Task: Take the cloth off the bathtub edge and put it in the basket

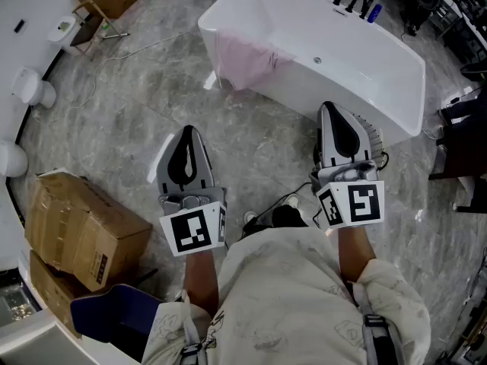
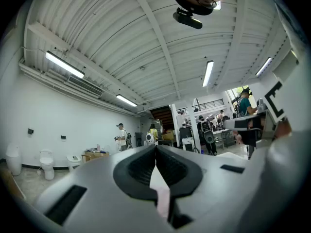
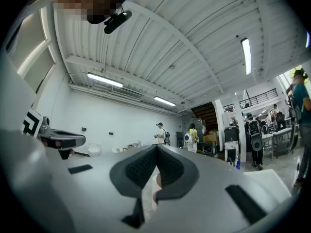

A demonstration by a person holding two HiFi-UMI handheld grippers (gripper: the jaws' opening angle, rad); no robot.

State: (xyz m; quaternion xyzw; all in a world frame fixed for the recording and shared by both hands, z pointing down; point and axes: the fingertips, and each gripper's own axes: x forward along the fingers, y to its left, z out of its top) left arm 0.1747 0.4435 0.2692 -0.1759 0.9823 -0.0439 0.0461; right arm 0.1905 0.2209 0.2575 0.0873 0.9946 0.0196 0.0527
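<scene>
While the pink cloth hangs draped over the left end of the white bathtub in the upper middle of the head view, both pairs of tongs sit lower in the frame, well apart from it, over the grey marbled floor. The left tongs are clenched pad against pad, gripping only themselves, and the right tongs, just below the tub's near wall, are clenched empty the same way. Cardboard boxes stand at lower left.
</scene>
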